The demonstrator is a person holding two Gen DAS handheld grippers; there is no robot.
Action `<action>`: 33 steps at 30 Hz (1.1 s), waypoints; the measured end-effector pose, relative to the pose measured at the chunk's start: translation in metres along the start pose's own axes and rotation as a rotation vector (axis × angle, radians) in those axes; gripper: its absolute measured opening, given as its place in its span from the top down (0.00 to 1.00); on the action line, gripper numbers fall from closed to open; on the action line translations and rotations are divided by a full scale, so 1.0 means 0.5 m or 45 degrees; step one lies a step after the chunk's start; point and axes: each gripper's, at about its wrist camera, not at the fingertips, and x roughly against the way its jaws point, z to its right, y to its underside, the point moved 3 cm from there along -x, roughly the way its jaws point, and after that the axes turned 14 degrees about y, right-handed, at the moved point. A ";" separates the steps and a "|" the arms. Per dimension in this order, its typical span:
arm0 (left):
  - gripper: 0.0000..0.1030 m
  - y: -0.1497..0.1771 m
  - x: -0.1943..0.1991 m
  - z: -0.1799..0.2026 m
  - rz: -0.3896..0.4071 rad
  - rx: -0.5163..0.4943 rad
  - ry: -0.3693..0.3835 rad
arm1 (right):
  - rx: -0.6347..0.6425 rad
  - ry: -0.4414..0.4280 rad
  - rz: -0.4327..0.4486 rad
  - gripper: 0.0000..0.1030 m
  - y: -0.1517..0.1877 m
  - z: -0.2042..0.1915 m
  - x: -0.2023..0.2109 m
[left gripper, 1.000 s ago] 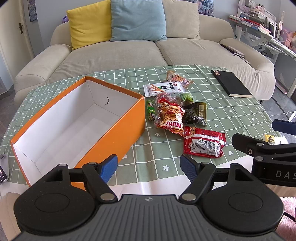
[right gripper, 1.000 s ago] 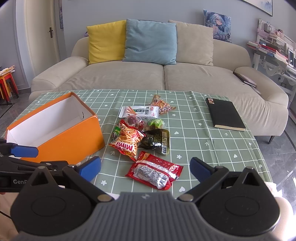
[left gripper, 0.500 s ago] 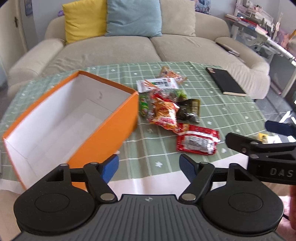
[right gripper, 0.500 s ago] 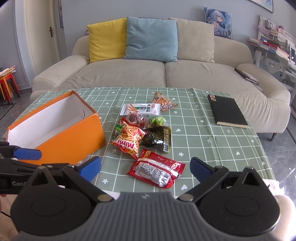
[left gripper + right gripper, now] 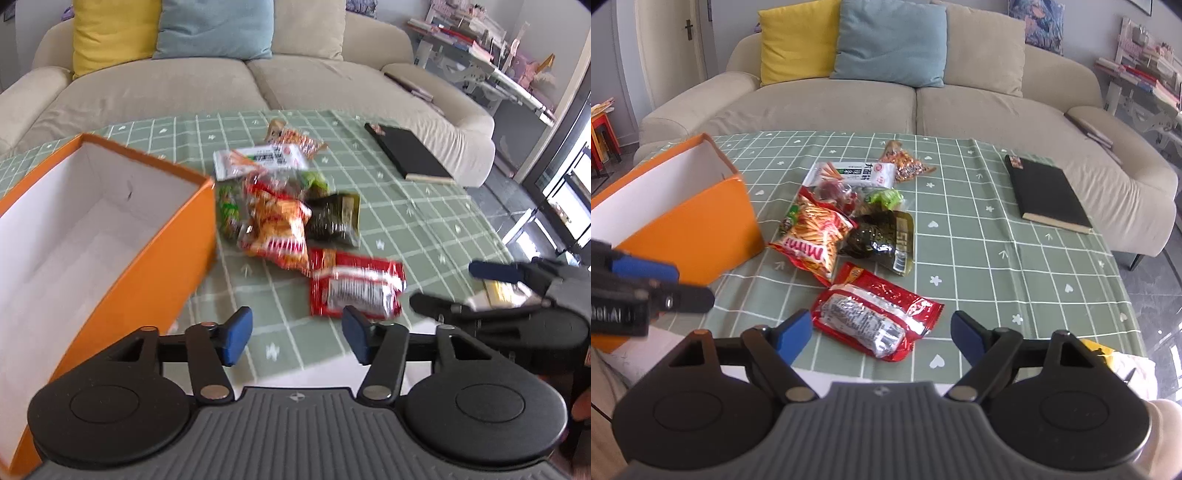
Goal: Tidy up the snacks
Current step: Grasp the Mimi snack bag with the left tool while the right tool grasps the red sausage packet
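Beige sofa (image 5: pixel 916 99) fills the top of both views, with a yellow cushion (image 5: pixel 798 38), a blue cushion (image 5: pixel 892 40) and a beige one side by side along its back.

In front of it is the counter (image 5: pixel 1015 266), covered in a green grid-pattern cloth with little white hearts and flowers.

The orange box (image 5: pixel 122 266) is open on top, white inside, nothing in it as far as I can see. It takes up the left half of the left wrist view and sits at the left edge of the right wrist view.

A black notebook (image 5: pixel 1049 194) lies flat at the right of the counter, well apart from everything else.

The snacks are piled mid-counter, just right of the box. The red packet (image 5: pixel 877 319) is the lowest in frame. Above it, the orange Mimi stick bag (image 5: pixel 814 238) is next to a dark green packet (image 5: pixel 882 238), the two touching. Further up there's a white packet (image 5: pixel 851 173) and a small clear bag of orange bits (image 5: pixel 905 164). A few small red and green ones are wedged in the middle; too jumbled to name.

Left gripper (image 5: pixel 297 339): blue fingers (image 5: pixel 236 334) spread, have just been closing in a bit, nothing between them, low centre of its own view (that view is blurry).

Right gripper (image 5: pixel 882 336): fingers spread wide, also just been closing slightly. In its own view the red packet shows in the gap, but the pads aren't touching it.
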 end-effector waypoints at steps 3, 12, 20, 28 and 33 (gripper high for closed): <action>0.28 -0.026 -0.030 -0.012 0.034 -0.017 0.003 | 0.020 -0.033 0.002 0.09 -0.004 0.000 -0.038; 0.26 -0.071 -0.168 -0.045 -0.005 -0.077 -0.023 | 0.185 -0.043 0.016 0.07 -0.008 -0.030 -0.160; 0.29 -0.092 -0.244 -0.065 -0.054 -0.080 -0.103 | 0.229 -0.074 -0.057 0.07 0.003 -0.045 -0.226; 0.49 -0.093 -0.255 -0.065 -0.062 -0.111 -0.120 | 0.205 -0.107 -0.089 0.06 0.012 -0.051 -0.248; 0.53 -0.088 -0.245 -0.060 -0.061 -0.119 -0.124 | 0.220 -0.102 -0.078 0.11 0.017 -0.055 -0.245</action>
